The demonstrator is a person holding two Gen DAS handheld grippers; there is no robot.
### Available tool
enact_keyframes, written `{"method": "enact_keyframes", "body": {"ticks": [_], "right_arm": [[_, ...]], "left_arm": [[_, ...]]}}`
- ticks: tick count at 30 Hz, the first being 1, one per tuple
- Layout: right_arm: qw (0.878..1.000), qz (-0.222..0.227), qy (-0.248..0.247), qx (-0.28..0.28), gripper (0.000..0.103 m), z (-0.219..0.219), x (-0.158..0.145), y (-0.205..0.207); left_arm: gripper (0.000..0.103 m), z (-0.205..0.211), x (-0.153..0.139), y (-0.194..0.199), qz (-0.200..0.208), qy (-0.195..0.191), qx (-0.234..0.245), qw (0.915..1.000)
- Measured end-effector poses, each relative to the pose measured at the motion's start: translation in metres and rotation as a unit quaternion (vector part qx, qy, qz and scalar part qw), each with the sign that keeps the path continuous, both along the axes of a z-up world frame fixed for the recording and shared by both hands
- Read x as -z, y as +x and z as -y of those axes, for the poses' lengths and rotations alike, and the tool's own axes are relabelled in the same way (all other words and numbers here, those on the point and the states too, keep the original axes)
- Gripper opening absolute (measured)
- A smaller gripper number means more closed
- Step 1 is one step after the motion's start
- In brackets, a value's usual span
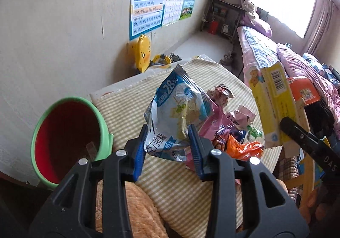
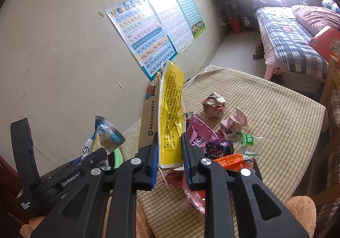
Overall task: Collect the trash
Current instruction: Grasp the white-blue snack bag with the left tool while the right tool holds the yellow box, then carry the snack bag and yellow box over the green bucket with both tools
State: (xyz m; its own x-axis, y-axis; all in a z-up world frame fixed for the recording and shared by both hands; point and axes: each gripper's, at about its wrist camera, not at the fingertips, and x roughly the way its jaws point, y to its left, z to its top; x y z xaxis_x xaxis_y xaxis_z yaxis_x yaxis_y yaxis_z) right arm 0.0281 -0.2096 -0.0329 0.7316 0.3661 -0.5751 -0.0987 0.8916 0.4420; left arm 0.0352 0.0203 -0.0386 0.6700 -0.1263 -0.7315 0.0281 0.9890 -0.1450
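Two pieces of trash are lifted at once, and we judge that either could slip. Our left gripper (image 1: 169, 148) has its jaws clamped on a crinkled blue-and-white foil snack bag (image 1: 176, 108), held above the desk just right of the green-rimmed red plastic bucket (image 1: 63, 136). Only its lower end is pinched, so slick foil could slide free short of the bucket. Our right gripper (image 2: 170, 163) has its jaws clamped on a flattened yellow cardboard box (image 2: 171, 119), standing tall and edge-gripped; a swing could twist it loose or knock the other gripper nearby.

More wrappers lie heaped in the middle of the desk (image 2: 276, 114), which wears a yellow-and-white checked cloth: a crumpled paper ball (image 2: 213, 103), a pink packet (image 2: 198, 133), an orange wrapper (image 2: 230, 160). Alphabet posters (image 2: 140, 36) hang on the cream wall at left. At far right, a bed (image 2: 291, 42) with a plaid quilt sits under a bright window.
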Motion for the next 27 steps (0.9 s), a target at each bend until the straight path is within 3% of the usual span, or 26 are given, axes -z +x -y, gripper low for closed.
{"method": "enact_keyframes", "body": {"ticks": [27], "right_arm": [[0.997,-0.006,-0.038,-0.07,0.019,-0.073,-0.003,0.003]], "left_arm": [[0.036,-0.059,0.004,-0.014,0.005,-0.011,-0.061,0.9981]]}}
